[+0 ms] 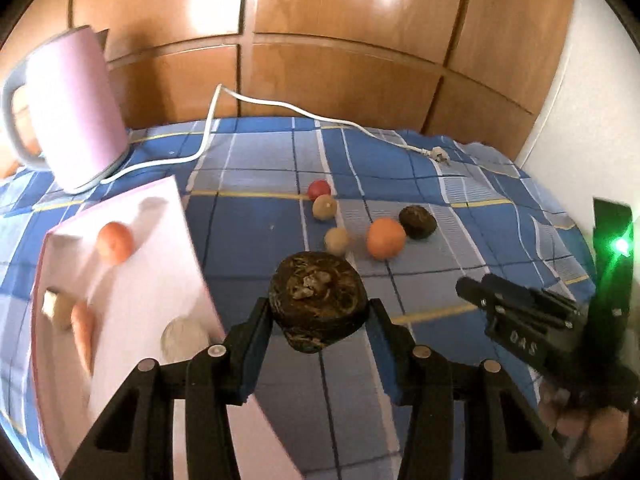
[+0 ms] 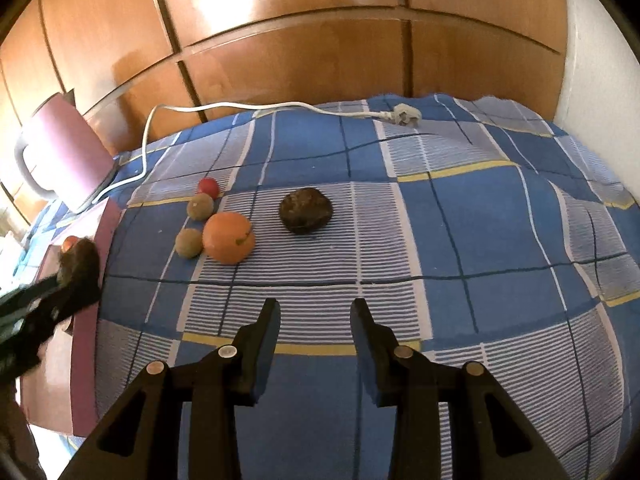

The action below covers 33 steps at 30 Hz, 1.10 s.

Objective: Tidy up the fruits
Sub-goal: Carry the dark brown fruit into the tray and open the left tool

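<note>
Pink box (image 1: 132,280) blurred, cut off at frame bottom; contents smeared; kettle (image 1: 76,108) handle clipped by fisheye rim.

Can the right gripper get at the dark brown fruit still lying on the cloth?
Probably yes: the right gripper is open and empty, and the dark brown fruit lies straight ahead with only bare checked cloth between.

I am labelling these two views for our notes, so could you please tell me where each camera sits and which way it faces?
Left wrist: sits on the left gripper, looking down along its fingers at the dark fruit it grips, the pink tray and the right gripper.
Right wrist: sits on the right gripper, facing the checked cloth; jaws empty, left gripper at the edge.
Shared: orange, kettle, cord.
</note>
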Motion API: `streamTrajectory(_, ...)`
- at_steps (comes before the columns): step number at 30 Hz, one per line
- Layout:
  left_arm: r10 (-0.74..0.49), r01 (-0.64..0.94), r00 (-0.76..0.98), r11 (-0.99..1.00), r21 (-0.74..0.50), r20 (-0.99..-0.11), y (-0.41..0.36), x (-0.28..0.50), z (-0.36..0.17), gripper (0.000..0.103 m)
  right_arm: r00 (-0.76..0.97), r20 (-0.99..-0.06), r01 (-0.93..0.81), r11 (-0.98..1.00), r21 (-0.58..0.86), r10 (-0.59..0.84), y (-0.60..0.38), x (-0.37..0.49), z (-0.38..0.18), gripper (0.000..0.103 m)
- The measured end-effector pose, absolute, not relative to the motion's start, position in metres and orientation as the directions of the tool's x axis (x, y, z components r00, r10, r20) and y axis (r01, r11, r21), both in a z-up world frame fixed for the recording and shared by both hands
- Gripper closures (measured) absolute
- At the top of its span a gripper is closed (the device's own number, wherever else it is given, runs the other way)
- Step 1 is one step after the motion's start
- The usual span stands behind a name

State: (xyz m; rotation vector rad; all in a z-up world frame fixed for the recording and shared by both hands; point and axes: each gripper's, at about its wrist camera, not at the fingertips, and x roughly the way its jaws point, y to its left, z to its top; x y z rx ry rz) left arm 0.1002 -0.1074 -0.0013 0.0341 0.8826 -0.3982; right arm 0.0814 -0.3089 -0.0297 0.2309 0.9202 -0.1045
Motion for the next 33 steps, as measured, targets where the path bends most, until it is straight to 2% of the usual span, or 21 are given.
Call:
streamTrajectory(11, -0.297, 0.259, 0.602, 0.951, -0.170, -0.742, -0.057, 0.075, 0.006, 0.055, 0.587, -0.810, 0.155, 0.981, 0.112, 0.000, -0.281, 0.080, -0.029, 0.066)
streamTrajectory(19, -0.237, 0.081, 0.639, 0.967, -0.242, -0.732, 0.016, 0.068, 0.007, 0.055, 0.583, -0.812, 0.136, 0.985, 0.104, 0.005, -0.269, 0.075, -0.028, 0.066)
streamTrajectory(25, -0.209, -0.049, 0.643, 0.949, -0.312, -0.737, 0.062, 0.078, 0.002, 0.055, 0.585, -0.811, 0.139, 0.985, 0.105, 0.004, -0.269, 0.073, -0.027, 0.066)
streamTrajectory(33, -0.229, -0.084, 0.629, 0.930, -0.359, -0.743, 0.068, 0.125, -0.002, 0.055, 0.601, -0.799, 0.141, 0.985, 0.099, -0.006, -0.273, 0.072, -0.023, 0.066)
